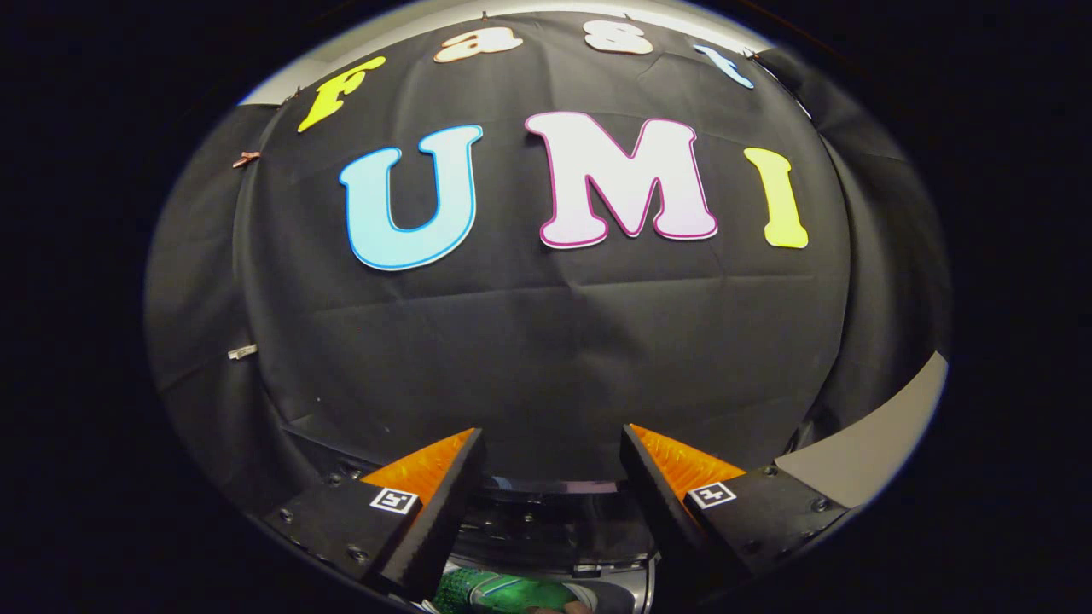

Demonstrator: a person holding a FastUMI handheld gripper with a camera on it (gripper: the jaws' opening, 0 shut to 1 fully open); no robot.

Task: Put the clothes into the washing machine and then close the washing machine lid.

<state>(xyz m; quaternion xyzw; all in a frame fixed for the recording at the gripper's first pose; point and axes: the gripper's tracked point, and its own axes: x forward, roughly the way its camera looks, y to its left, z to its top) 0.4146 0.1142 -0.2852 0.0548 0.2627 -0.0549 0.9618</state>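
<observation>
We see the gripper tilted well up, so its two fingers point at the black cloth wall of the booth rather than down at the work. The fingers stand spread wide apart, with nothing between them; neither pad touches anything.

Down below the fingers, in the gap between their bases, we make out one dark machine with a glossy curved rim, which we take to be the washing machine, though this low strip is squeezed and dim and we cannot tell whether its lid is up or down. Just beneath that rim lies one bright green piece of clothing with pale markings; we count only this single garment, and whether it sits inside the tub or before it we cannot tell.

Each finger carries one small square black-and-white marker, two in all; they hold a coded pattern, not readable words. To the right of the right finger, one pale grey strip of floor or wall curves past the cloth's edge.
</observation>
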